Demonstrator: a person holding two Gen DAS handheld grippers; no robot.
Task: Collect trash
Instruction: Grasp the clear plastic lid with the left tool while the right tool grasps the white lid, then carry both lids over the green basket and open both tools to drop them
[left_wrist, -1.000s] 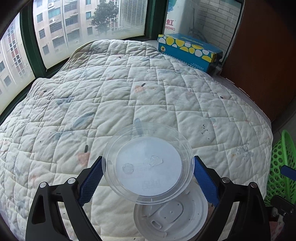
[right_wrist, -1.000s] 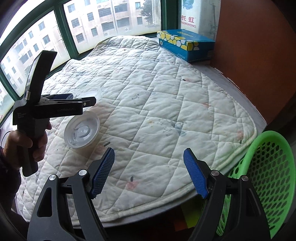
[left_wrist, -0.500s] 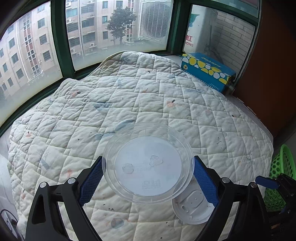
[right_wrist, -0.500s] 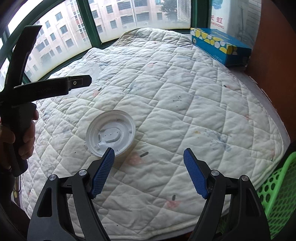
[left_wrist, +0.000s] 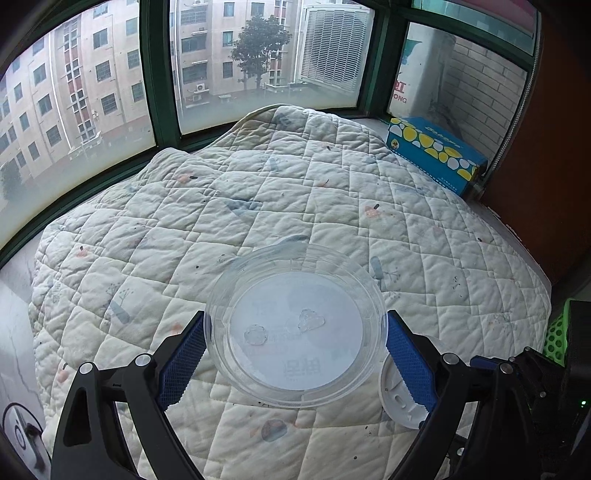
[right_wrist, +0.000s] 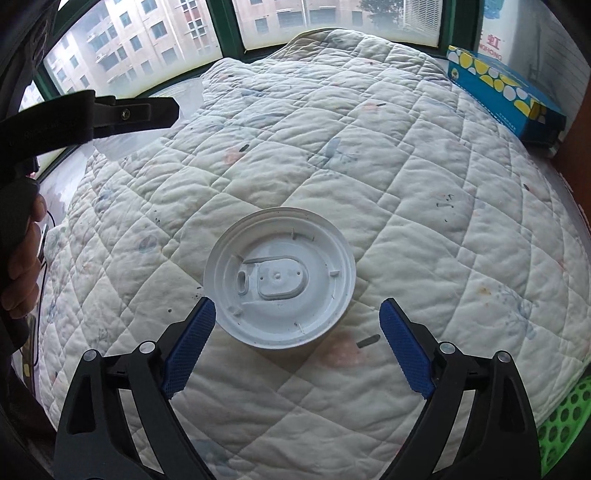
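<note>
A clear round plastic cup (left_wrist: 295, 328) is seen end-on in the left wrist view, and my left gripper (left_wrist: 295, 321) is shut on it, blue pads pressed on both sides of its rim. The cup hangs above the quilt (left_wrist: 258, 206). A white plastic lid (right_wrist: 279, 280) lies upside down on the quilt, just ahead of my right gripper (right_wrist: 297, 306). That gripper's jaws are opening wide and its pads (right_wrist: 192, 336) are clear of the lid. The same lid (left_wrist: 399, 402) peeks out behind the left gripper's right finger.
A green perforated basket (right_wrist: 565, 417) sits past the quilt's lower right edge. A blue and yellow box (right_wrist: 506, 96) stands at the far right by the wall. A person's hand (right_wrist: 22, 266) holds the left gripper's handle at the left. Windows ring the far side.
The right gripper has swung left and down until the lid sits in front of its fingers, and its jaws have widened. The left gripper has drawn back and up, still holding the cup.
</note>
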